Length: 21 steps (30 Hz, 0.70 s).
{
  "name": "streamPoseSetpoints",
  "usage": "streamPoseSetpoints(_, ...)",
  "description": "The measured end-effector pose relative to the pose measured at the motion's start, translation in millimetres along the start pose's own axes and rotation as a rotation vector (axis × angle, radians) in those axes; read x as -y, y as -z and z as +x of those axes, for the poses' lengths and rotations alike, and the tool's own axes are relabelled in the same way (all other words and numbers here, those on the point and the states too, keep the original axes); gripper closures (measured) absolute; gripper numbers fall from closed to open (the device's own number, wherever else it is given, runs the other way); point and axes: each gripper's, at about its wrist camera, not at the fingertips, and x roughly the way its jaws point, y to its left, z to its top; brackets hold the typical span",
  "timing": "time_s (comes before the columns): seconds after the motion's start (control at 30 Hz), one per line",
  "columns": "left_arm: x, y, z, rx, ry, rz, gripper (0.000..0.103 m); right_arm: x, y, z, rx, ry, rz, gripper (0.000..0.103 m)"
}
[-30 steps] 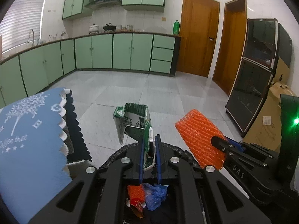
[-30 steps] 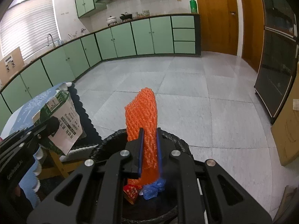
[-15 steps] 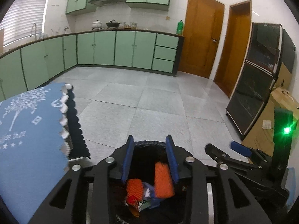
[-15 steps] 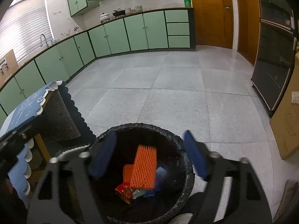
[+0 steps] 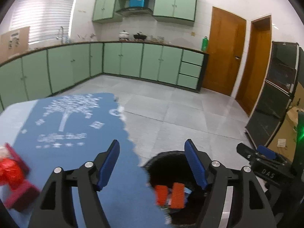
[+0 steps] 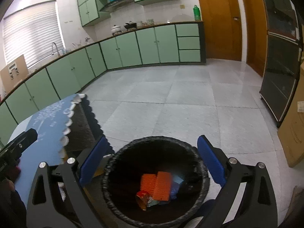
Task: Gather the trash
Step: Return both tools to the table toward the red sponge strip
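A black-lined trash bin [image 6: 112,172] stands on the floor below my right gripper [image 6: 152,161], which is open and empty above it. Inside lie two orange foam nets [image 6: 161,186], a red wrapper [image 6: 142,196] and a blue scrap [image 6: 175,186]. My left gripper [image 5: 152,163] is open and empty, over the edge of the blue tablecloth [image 5: 66,125], with the bin [image 5: 167,157] and the orange nets [image 5: 177,194] below right. A red packet on a dark red box [image 5: 13,182] sits on the table at far left. The right gripper's body also shows in the left wrist view [image 5: 264,163].
The table's scalloped cloth edge [image 6: 83,114] hangs just left of the bin. Grey tiled floor [image 6: 190,104] stretches to green cabinets [image 6: 133,47]. A black glass cabinet [image 6: 279,66] and cardboard boxes [image 6: 296,133] stand on the right, by wooden doors.
Both grippers let go: the carton and the orange net dropped into the bin. Both jaws opened wide. The left gripper has swung left and up over the table.
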Motion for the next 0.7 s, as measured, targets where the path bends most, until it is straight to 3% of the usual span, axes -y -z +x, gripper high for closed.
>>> streamPoseSetpoints(0.5,-129.2,38.5,-85.9,0.02,-0.255,-0.061,0.032,-143.3,11.0,-22.9,0.001,-0.205,-0.166,0.01)
streamPoseSetpoints(0.7,-156.8,57.2,-94.4,-0.019,-0.283,-0.09,0.032,-173.9,16.7,-25.9,-0.006,-0.24,-0.199,0.01)
